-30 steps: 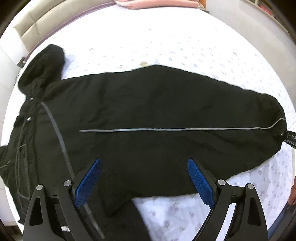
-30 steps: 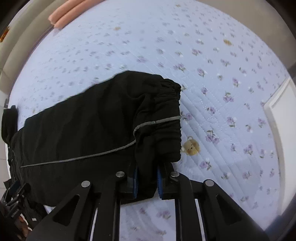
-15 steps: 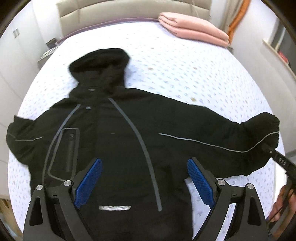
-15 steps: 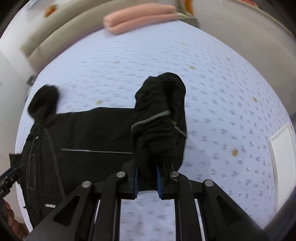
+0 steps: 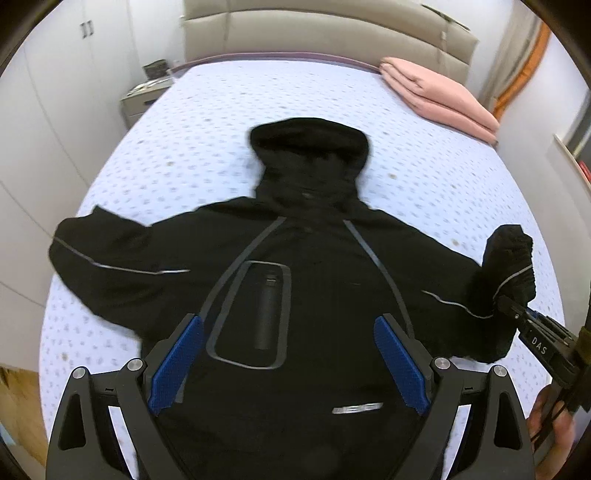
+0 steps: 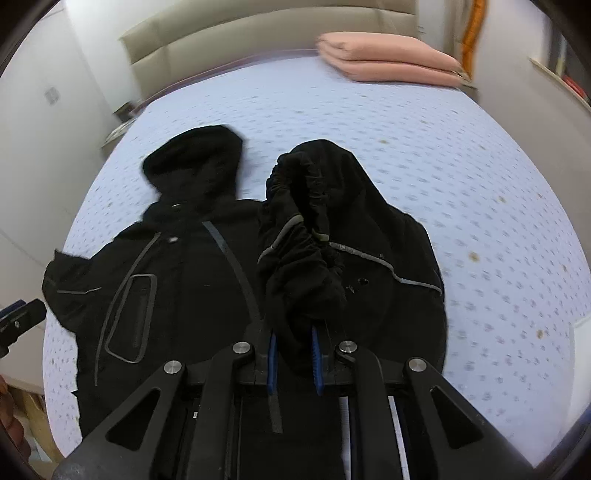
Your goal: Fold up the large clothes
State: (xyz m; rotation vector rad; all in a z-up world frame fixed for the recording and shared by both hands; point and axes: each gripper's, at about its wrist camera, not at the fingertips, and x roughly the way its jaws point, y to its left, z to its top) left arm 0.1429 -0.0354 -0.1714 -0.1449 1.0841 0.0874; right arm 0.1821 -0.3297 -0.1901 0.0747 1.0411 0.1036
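A black jacket lies front-up on the bed, hood toward the headboard. Its far-left sleeve is spread flat on the sheet, cuff near the bed's left edge. If that sleeve is left out while the other is folded in, the result is likely to come out lopsided.

The left gripper hangs over the lower chest with its jaws wide apart and nothing between them; the chest pocket shows between the blue pads. Being empty, it pins nothing, so a pull from the other side could drag the whole body across the sheet and wrinkle the flat front.

The right gripper is nearly closed, pinching the gathered cuff of the right sleeve, which is lifted clear of the bed and bunched over itself. The bite looks to be on a thick wad near the pad tips, so the slick fabric may slip out partway. The sleeve is also twisted, its grey piping kinking, and laying it down like that would trap a lumpy roll under the fold.

At far right, a folded pink blanket sits by the headboard, well apart from the jacket, so no snag seems likely there.
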